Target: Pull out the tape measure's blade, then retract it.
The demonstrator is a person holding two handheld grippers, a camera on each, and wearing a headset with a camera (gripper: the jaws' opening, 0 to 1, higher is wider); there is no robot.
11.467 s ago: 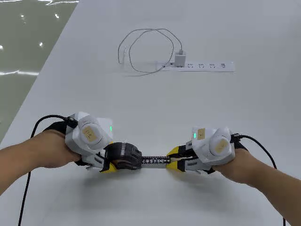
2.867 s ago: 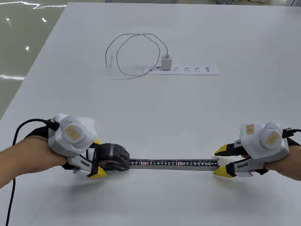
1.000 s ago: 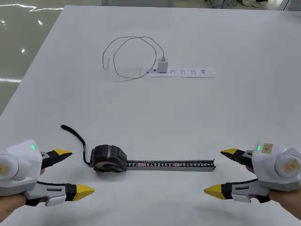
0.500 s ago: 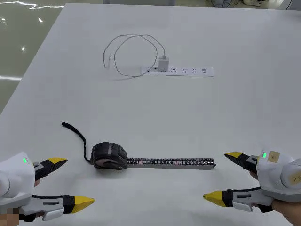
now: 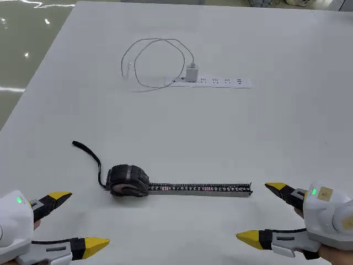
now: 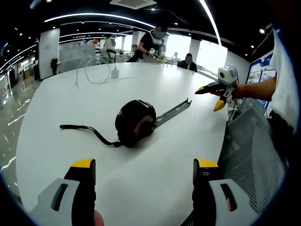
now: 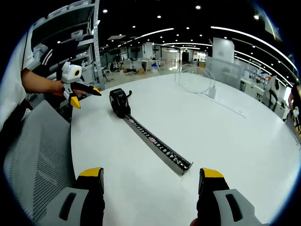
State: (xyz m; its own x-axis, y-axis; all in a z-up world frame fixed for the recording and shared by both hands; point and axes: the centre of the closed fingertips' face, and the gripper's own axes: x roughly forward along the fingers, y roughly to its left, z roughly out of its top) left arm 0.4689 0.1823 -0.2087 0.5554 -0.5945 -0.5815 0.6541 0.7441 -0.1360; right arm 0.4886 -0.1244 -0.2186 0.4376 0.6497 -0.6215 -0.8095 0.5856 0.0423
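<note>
the tape measure (image 5: 127, 180) lies on the white counter (image 5: 287, 132), near its front edge and toward the left, with nothing touching it. its blade (image 5: 201, 188) is drawn out flat along the counter toward the right, parallel with the front edge, numbers up, ending in a small hook (image 5: 250, 188). a black wrist strap (image 5: 88, 156) curls away from the case toward the left edge. the left gripper (image 5: 83, 218) sits by the front edge, left of the case, jaws spread wide and holding nothing, yellow tips aimed toward the case but well apart from it. the right gripper (image 5: 259, 212) sits by the front edge near the blade's end, jaws likewise spread wide and bare, apart from the hook. toward the far edge a white power strip (image 5: 220, 81) lies with a charger (image 5: 192, 73) plugged in, and a thin cable (image 5: 157, 61) loops on the counter beside it. in the left gripper view, people (image 6: 149, 47) stand at the counter's far end.
</note>
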